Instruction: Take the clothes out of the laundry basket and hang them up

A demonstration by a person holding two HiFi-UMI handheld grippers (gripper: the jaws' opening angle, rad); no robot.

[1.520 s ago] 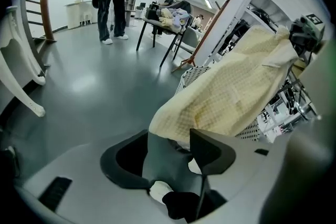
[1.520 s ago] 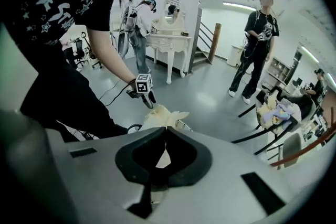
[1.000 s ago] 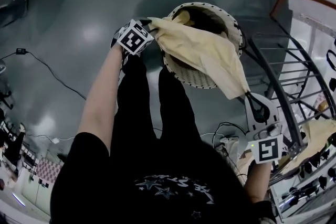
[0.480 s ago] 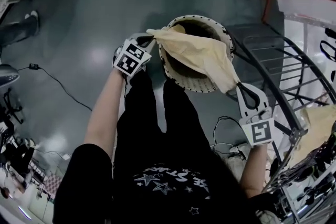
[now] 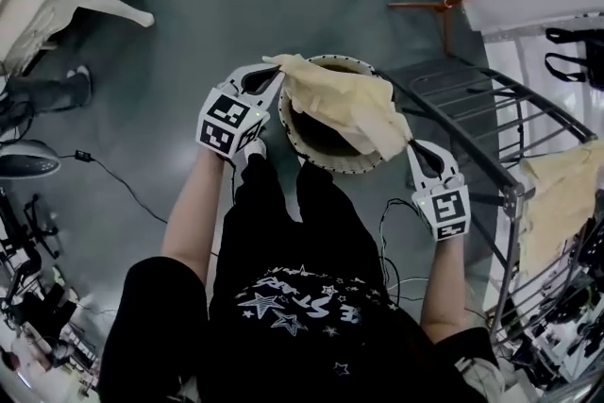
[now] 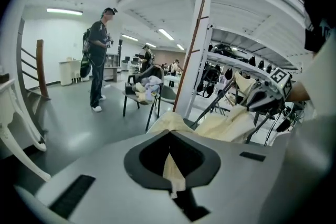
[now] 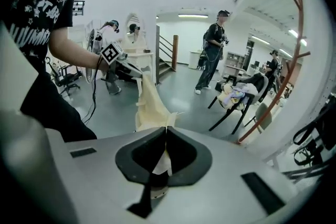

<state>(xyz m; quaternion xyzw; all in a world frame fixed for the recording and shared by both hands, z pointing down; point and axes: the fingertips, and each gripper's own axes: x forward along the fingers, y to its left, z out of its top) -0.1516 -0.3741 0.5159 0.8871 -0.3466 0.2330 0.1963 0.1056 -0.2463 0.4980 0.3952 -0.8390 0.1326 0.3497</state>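
Note:
A pale yellow garment (image 5: 344, 99) is stretched between my two grippers above the round woven laundry basket (image 5: 316, 146). My left gripper (image 5: 276, 64) is shut on one end of the cloth, and a strip of it (image 6: 172, 170) shows pinched between the jaws in the left gripper view. My right gripper (image 5: 408, 144) is shut on the other end, with cloth (image 7: 160, 162) caught between its jaws. In the right gripper view the garment (image 7: 149, 105) hangs toward the left gripper (image 7: 137, 75). Beside the basket at the right stands the dark metal drying rack (image 5: 491, 137).
Another yellow cloth (image 5: 557, 203) hangs on the rack at the far right. A cable (image 5: 132, 189) trails over the grey floor at the left. White furniture legs (image 5: 104, 0) are at the upper left. People (image 7: 212, 52) and a chair with clothes (image 7: 239, 97) stand farther off.
Both grippers have lifted the garment higher out of the basket and drawn closer together. The left gripper's jaws have closed on the cloth's end.

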